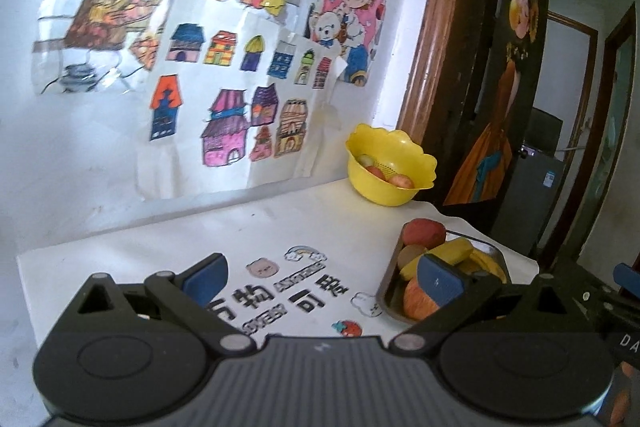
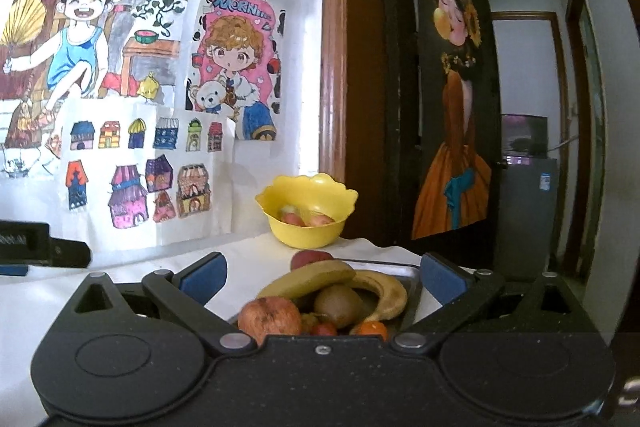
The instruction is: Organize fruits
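Fingers on your right gripper (image 2: 323, 277) stand spread wide with nothing between the pads, and the metal tray (image 2: 410, 273) of fruit sits straight ahead in that gap. Nearest the right fingers is a red apple (image 2: 269, 315), low and close to the gripper body. Behind it come a brown kiwi (image 2: 338, 305) and two bananas (image 2: 312, 279) arching over the pile. A small orange fruit (image 2: 370, 329) and something small and red sit at the tray's near edge, partly hidden, so I can't name the red one.

Your left gripper (image 1: 322, 281) is also spread wide and empty. It hangs over the white table (image 1: 160, 247), over the printed cloth, with the tray off to its right. Its right pad overlaps the tray's fruit in view; whether it touches, I cannot tell.

Step in hand, by my read: you're lined up to pick from the tray, no grasp made yet. Yellow bowl (image 2: 308, 211) stands at the table's far edge against the wall, beyond the tray, and already holds a few reddish and pale pieces. So sorting looks partly underway, with most fruit yet to go.

Next move likely calls for dropping the right fingers around one piece. Apple is the easy pick, closest and on top. Bananas lie across the others and may drag neighbours if lifted first. Keep the pads clear of the tray rim when closing.
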Tool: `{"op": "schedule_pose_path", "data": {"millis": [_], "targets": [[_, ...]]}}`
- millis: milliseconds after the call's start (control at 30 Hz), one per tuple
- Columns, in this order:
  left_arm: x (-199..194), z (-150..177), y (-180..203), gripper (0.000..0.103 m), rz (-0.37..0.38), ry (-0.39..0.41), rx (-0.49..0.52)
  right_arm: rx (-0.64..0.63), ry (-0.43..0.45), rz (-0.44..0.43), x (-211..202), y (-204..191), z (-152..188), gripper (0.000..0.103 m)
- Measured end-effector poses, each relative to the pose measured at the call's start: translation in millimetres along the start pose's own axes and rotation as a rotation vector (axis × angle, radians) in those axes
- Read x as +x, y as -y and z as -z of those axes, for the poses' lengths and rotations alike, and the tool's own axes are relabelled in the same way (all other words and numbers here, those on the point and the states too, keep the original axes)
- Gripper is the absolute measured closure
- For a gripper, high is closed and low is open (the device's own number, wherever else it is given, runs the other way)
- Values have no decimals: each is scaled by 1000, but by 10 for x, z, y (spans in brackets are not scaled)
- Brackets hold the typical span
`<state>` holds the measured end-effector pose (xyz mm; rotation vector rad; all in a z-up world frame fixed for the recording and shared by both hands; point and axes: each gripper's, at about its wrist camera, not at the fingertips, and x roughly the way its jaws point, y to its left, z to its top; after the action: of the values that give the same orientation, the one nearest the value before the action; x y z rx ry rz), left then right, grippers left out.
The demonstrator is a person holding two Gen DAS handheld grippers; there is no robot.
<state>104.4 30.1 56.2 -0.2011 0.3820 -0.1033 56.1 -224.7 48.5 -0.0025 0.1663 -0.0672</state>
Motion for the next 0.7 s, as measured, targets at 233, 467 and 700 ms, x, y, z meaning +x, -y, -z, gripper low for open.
{"op": "schedule_pose_path", "data": {"millis": [233, 467, 700], "targets": [[-115, 123, -151, 0, -8, -1, -44, -18, 6, 10, -199, -86, 124, 1], [-207, 319, -197, 0, -20, -18, -16, -43, 3, -16, -391, -123, 246, 1], [-387, 458, -220, 0, -70, -21, -3, -46, 17, -60, -538, -130, 317, 1]]}}
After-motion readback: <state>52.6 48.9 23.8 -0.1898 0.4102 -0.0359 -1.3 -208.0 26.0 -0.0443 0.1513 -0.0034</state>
